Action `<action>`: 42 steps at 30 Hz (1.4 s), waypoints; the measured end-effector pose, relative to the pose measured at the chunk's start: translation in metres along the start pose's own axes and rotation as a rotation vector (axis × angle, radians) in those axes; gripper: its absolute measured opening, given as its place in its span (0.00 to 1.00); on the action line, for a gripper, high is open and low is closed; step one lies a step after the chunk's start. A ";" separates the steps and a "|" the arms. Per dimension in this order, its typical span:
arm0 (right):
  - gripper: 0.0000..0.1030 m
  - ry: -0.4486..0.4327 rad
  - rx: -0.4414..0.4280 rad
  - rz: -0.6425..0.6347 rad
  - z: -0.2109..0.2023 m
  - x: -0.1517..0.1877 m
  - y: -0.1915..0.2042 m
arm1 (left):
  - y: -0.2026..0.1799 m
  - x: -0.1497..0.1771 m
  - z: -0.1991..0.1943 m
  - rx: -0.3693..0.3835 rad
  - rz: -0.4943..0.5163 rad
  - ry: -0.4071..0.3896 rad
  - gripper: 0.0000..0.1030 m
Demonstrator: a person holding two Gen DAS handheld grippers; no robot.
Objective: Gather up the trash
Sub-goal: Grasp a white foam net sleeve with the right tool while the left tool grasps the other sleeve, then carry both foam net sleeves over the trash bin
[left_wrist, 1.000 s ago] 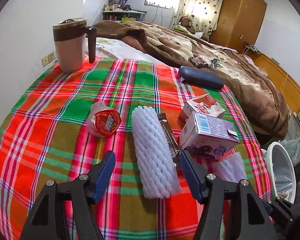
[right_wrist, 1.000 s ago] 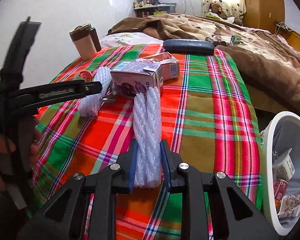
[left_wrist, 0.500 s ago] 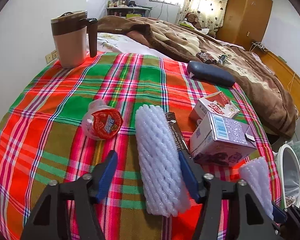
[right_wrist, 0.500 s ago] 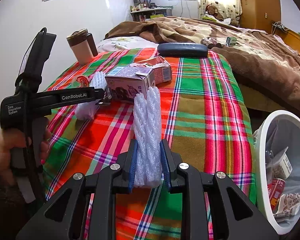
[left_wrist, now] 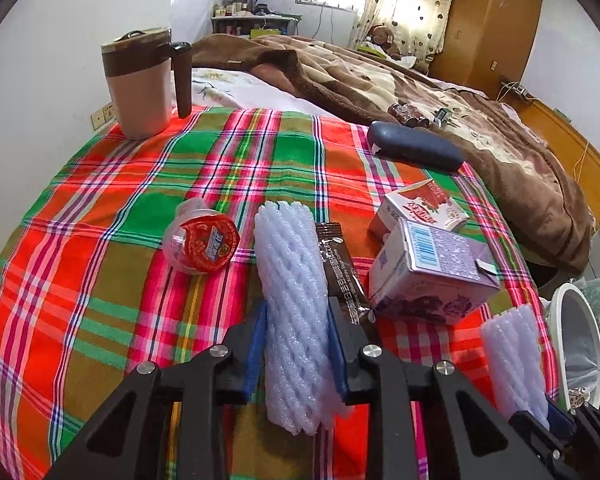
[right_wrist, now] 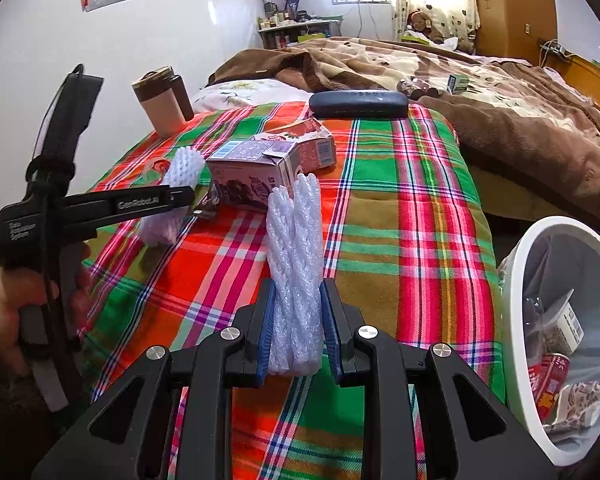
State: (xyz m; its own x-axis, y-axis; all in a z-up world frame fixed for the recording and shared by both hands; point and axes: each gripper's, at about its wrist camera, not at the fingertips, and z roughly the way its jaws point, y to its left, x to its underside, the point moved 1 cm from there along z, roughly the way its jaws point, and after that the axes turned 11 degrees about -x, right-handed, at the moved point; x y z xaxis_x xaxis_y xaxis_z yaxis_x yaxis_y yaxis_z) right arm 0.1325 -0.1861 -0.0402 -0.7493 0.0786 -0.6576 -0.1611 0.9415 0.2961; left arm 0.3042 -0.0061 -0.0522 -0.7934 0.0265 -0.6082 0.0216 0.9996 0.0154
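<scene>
Plaid cloth [left_wrist: 100, 320] in red, green and ochre covers the surface under both grippers. Since a second ago the left gripper [left_wrist: 296, 344] has drawn in from wide around the white foam net sleeve [left_wrist: 292, 304] straight ahead of it; its jaws are closing, blue pads now against the sleeve's sides, so by my reading this pickup is nearly secured. The right gripper [right_wrist: 294, 332] is unchanged, clamped narrow on a second foam sleeve [right_wrist: 296, 264], with the white trash bin [right_wrist: 540, 248], already holding some rubbish, low to its right, the likely drop for both. Just right of the left gripper's sleeve lies a brown sachet [left_wrist: 340, 272], then a purple carton [left_wrist: 428, 276] and a red-and-white carton [left_wrist: 420, 208]; to its left front, a red-lidded cup [left_wrist: 200, 244] on its side. Farther ahead rest a dark case [left_wrist: 416, 148] and, far left, a lidded mug [left_wrist: 140, 84]. Beyond lie a bed with a brown blanket [left_wrist: 380, 72], a curtained window and a wooden wardrobe [left_wrist: 492, 20].
</scene>
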 end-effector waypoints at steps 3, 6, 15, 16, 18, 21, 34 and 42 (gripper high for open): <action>0.23 -0.007 0.000 0.004 -0.003 0.000 -0.001 | -0.001 0.005 -0.009 0.000 0.013 -0.011 0.28; 0.23 -0.018 0.000 0.008 -0.007 -0.001 -0.002 | -0.002 0.009 -0.019 0.007 0.016 -0.019 0.28; 0.23 -0.059 0.002 0.018 -0.026 -0.001 -0.006 | -0.014 0.026 -0.054 0.016 0.043 -0.068 0.28; 0.23 -0.063 0.003 0.020 -0.028 -0.002 -0.007 | -0.016 0.028 -0.057 0.015 0.046 -0.073 0.28; 0.23 -0.074 0.006 0.021 -0.033 -0.001 -0.008 | -0.021 0.033 -0.067 0.016 0.060 -0.089 0.28; 0.23 -0.090 0.013 0.022 -0.043 0.001 -0.012 | -0.030 0.039 -0.080 0.033 0.075 -0.103 0.28; 0.23 -0.170 0.083 0.059 -0.086 0.004 -0.042 | -0.082 0.055 -0.125 0.111 0.142 -0.162 0.28; 0.23 -0.203 0.139 0.098 -0.106 0.008 -0.066 | -0.131 0.066 -0.142 0.186 0.195 -0.176 0.28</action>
State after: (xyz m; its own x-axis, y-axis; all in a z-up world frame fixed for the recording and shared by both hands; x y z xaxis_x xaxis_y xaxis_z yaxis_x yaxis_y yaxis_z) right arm 0.0688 -0.2822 0.0080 -0.6108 0.2223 -0.7599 0.0060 0.9610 0.2764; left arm 0.1629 -0.1354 0.0180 -0.6462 0.2006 -0.7363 0.2868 0.9580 0.0094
